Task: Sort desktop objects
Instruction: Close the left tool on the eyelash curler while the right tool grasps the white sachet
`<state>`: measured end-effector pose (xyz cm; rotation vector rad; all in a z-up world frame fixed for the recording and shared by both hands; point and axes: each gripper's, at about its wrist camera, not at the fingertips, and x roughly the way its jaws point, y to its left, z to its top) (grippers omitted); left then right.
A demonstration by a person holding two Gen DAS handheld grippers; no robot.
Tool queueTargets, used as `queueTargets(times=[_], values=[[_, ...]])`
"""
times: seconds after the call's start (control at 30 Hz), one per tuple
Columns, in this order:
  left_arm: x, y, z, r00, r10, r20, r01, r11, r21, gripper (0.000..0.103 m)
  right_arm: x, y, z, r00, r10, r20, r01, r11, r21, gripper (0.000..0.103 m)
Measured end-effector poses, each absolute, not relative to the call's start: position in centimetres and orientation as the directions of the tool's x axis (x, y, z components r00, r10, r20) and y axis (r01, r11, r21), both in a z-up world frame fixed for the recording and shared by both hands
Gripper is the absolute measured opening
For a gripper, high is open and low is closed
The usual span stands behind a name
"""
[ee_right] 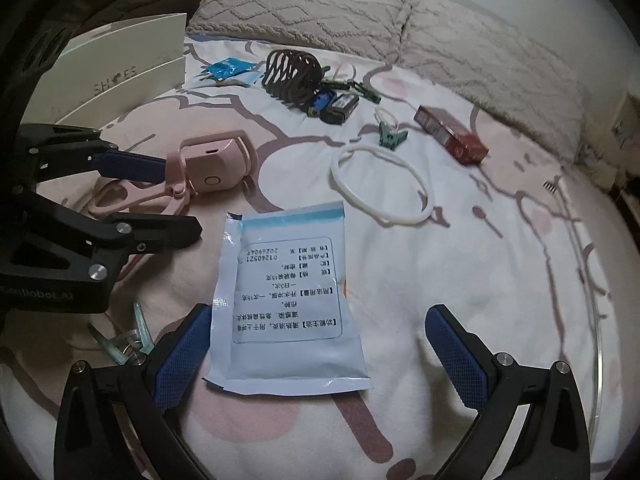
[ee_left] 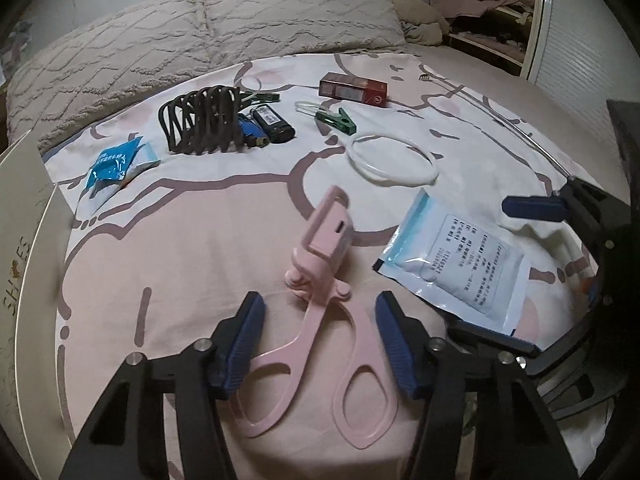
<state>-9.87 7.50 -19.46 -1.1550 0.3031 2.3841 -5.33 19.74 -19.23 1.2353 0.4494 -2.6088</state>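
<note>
L gripper [ee_left: 320, 338] sits half-closed astride the pink curler [ee_left: 320, 276] handles w/o pinching yet, so they may squirt out; R gripper [ee_right: 320, 360] gapes wide over the sachet [ee_right: 286, 300], mid-bed.

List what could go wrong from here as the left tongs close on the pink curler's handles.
1. The left tongs straddle only the loop handles of the pink curler; its heavy head lies far ahead, so it may droop or pivot on lifting.
2. Squeezing the scissor handles may simply fold them together and loosen the grip.
3. The right tongs sit close by over the white sachet; the two could collide.
</note>
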Motion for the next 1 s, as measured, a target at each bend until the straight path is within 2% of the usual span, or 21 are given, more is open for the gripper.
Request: queueTargets(times=[0.03, 0.13, 0.43, 0.5, 0.57, 0.6, 0.73, 0.83, 1.0], values=[[-9.8, 7.6, -19.4, -0.536, 0.317, -0.783, -0.507, -0.862, -0.002, 0.055, -5.3, 19.6, -19.1, -0.627, -0.065, -0.776, 0.325, -0.927, -0.185, 0.103], [-9.6, 7.8, -19.2, -0.533, 0.334, -0.778, -0.524, -0.852, -0.007, 0.042, -5.4, 19.6, -18.4, -0.648, -0.044, -0.760, 0.306, -0.929, -0.207, 0.103], [-9.2, 7.8, -19.2, -0.524, 0.348, -0.778, -0.536, -0.844, -0.016, 0.039, -7.1, 20.0, -19.5, -0.593, -0.103, -0.799, 0.328, -0.937, -0.122, 0.100], [-9.0, 7.7, -19.1, -0.525, 0.350, -0.776, -0.533, -0.846, -0.021, 0.038, -7.1, 20.3, -19.5, -0.587, -0.134, -0.799, 0.330, -0.940, -0.086, 0.094], [-8.9, 7.6, -19.1, -0.525, 0.353, -0.775, -0.532, -0.846, -0.025, 0.038, -6.9, 20.3, -19.3, -0.605, -0.140, -0.784, 0.324, -0.942, -0.081, 0.071], [-8.9, 7.5, -19.0, -0.525, 0.355, -0.773, -0.530, -0.847, -0.029, 0.038, -6.6, 20.2, -19.1, -0.623, -0.126, -0.772, 0.313, -0.945, -0.099, 0.065], [-8.7, 7.0, -18.8, -0.526, 0.363, -0.769, -0.523, -0.851, -0.044, 0.037, -6.0, 19.9, -18.8, -0.662, -0.100, -0.743, 0.300, -0.943, -0.141, 0.061], [-8.5, 6.6, -18.6, -0.530, 0.368, -0.764, -0.517, -0.854, -0.052, 0.036, -5.8, 20.2, -18.4, -0.681, -0.108, -0.724, 0.293, -0.946, -0.135, 0.050], [-8.5, 6.0, -18.3, -0.536, 0.371, -0.758, -0.504, -0.861, -0.065, 0.036, -6.1, 21.1, -18.3, -0.676, -0.139, -0.724, 0.286, -0.955, -0.084, 0.047]])
